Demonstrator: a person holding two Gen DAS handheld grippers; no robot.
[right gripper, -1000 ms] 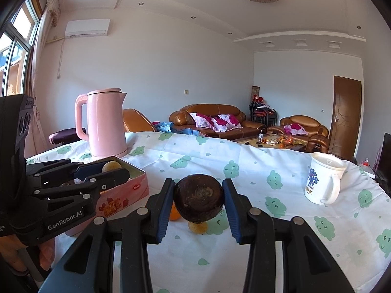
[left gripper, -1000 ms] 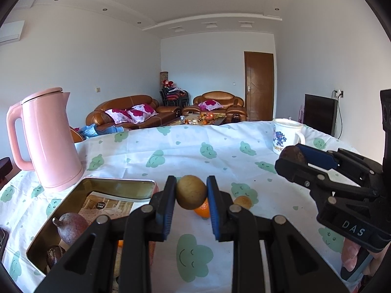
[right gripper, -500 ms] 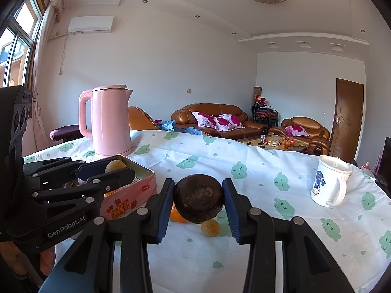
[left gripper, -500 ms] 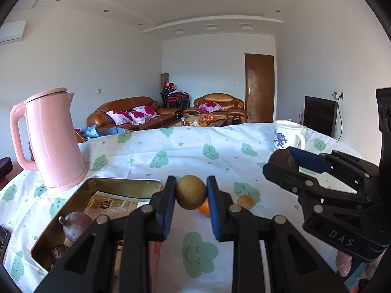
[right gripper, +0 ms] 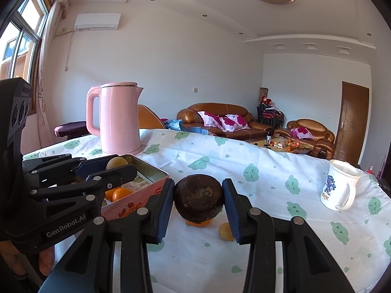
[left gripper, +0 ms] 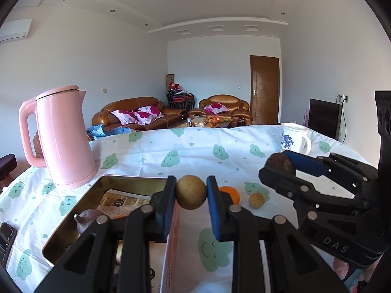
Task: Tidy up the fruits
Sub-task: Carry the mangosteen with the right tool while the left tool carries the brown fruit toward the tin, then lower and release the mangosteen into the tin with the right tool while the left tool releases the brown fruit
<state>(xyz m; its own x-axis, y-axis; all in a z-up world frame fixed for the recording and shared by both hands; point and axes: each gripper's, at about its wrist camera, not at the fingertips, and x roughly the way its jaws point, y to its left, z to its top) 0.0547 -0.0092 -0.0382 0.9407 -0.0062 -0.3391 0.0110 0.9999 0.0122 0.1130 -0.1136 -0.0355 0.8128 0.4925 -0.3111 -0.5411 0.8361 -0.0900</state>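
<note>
Left gripper (left gripper: 191, 196): fingers clenched on a small tan round fruit (left gripper: 190, 192), carried above the near right corner of the tin box (left gripper: 73, 224). Right gripper (right gripper: 198, 199): fingers clenched on a dark brown round fruit (right gripper: 198, 196), held clear of the tabletop (right gripper: 281, 178), to the right of the tin box (its pink outer wall faces this camera).

Inside the tin box: a purple-brown fruit with a stem (left gripper: 88, 219), something orange (right gripper: 119, 193) and a printed card lining the bottom. Still loose on the tabletop, just right of the tin box: an orange (left gripper: 231, 193) and a small yellow fruit (left gripper: 256, 200), close together but apart. Pink kettle (left gripper: 62, 136) stands behind the tin box; white mug (right gripper: 338, 185) well away to its right.

Judgement: step in hand is delivery of both held fruits into the tin box; two more remain after.

How to do it well:
- Carry the tan fruit fully past the tin rim before letting go; release low, as round fruit will roll.
- Aim for bare card, not onto the stemmed fruit.
- One gripper at a time: the two bodies are already close beside the tin box.
- Keep wide of the kettle.
</note>
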